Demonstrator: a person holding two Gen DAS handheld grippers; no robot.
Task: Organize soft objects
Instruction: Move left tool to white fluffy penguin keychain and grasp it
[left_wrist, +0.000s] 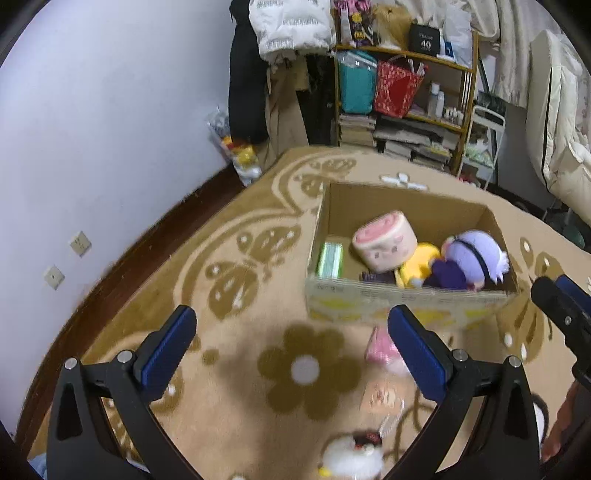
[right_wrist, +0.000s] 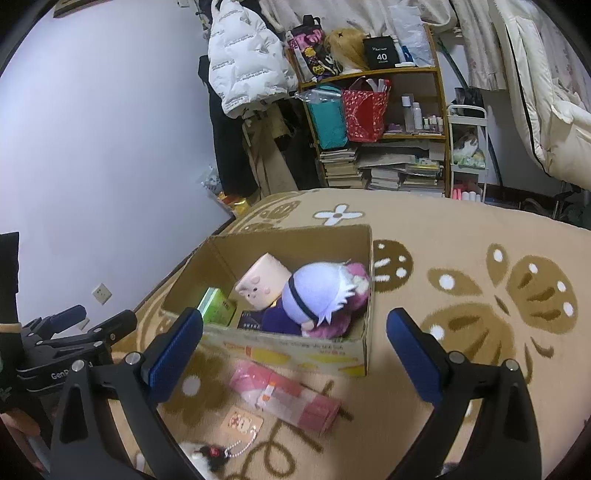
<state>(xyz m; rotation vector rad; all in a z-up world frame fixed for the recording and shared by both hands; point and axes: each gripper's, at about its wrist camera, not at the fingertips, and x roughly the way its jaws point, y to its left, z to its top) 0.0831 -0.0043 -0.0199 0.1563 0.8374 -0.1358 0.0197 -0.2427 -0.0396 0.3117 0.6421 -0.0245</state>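
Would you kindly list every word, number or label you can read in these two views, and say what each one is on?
"40": black box on the shelf's top; small print above and below it unreadable.
"Gen…": left gripper, rest cut off.
White puffer jacket: repeated lettering, too small.
Cardboard box front: print blurred.

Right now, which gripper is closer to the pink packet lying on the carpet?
Probably right. The right gripper hovers directly above the pink packet; the left gripper hangs off to its left.

An open cardboard box (right_wrist: 295, 347) sits on the rug. Inside lie a cream cube plush (right_wrist: 264, 286) with a pink top, tilted; a purple-haired doll (right_wrist: 314, 299) lying against the right wall; and a yellow plush (left_wrist: 417, 266) between them. A pink plush (right_wrist: 284, 397) lies on the rug just before the box, and a white plush (left_wrist: 351, 458) nearer.
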